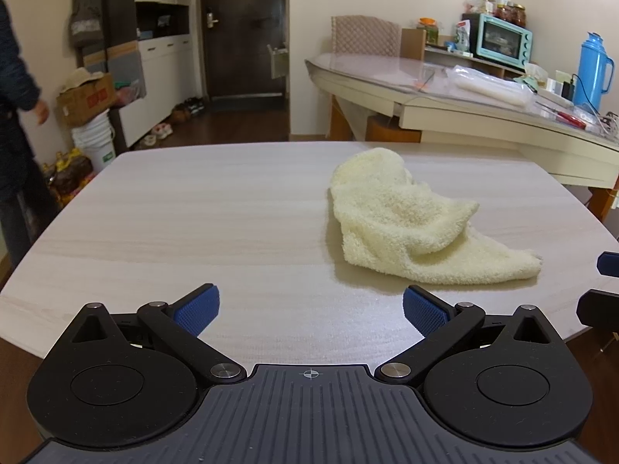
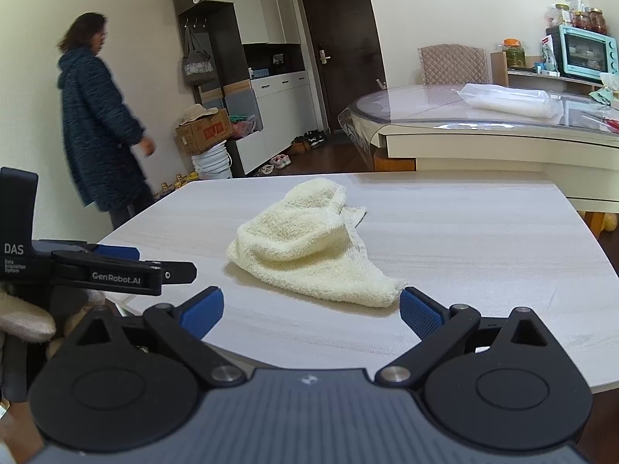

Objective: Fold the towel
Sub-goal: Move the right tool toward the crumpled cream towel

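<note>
A cream towel (image 1: 416,218) lies crumpled in a heap on the pale wood-grain table (image 1: 193,212), right of centre in the left wrist view. My left gripper (image 1: 311,311) is open above the table's near edge, with the towel ahead and to its right, not touching. In the right wrist view the same towel (image 2: 309,249) sits just ahead, one corner close to the right blue pad (image 2: 419,311). My right gripper (image 2: 311,309) is open with nothing between its fingers. The left gripper's body (image 2: 116,266) shows at the left of that view.
A person in a dark coat (image 2: 98,131) stands at the far left by a cardboard box (image 2: 203,131) on white buckets. A second table (image 1: 464,104) with a glass top stands behind to the right, carrying a blue thermos (image 1: 592,71) and a teal oven (image 1: 503,40).
</note>
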`<state>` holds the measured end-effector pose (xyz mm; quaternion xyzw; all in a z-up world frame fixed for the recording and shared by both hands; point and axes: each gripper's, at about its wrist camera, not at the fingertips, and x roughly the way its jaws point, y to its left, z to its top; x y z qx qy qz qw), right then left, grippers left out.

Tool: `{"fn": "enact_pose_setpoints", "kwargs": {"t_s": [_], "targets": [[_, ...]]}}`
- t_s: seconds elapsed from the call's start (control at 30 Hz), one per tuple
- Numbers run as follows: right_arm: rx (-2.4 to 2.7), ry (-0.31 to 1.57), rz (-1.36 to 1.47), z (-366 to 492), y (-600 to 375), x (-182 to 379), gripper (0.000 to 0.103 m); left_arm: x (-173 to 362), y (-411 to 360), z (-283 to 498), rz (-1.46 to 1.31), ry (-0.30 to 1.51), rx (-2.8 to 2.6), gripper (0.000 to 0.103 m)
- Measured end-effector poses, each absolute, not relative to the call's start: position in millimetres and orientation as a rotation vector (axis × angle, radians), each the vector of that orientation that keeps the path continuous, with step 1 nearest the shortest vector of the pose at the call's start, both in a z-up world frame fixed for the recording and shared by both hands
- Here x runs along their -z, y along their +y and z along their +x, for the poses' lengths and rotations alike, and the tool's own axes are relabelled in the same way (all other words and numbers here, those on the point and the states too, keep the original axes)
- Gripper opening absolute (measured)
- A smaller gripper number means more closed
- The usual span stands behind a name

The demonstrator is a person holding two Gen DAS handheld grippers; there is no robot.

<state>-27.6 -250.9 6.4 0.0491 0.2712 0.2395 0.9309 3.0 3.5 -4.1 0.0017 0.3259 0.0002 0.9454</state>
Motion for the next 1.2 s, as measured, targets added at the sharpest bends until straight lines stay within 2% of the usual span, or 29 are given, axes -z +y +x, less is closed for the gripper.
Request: {"fn": "enact_pose_setpoints", "kwargs": {"t_s": [0.97, 1.2], "targets": [[-0.525, 0.592, 0.021, 36, -226, -12, 0.092, 15, 6, 45, 0.065, 0.732, 0.158, 0.103], [-0.545, 0.606, -0.015, 64, -215, -13, 0.084, 18, 9, 57, 0.048, 0.735, 0.181, 0.103]]}}
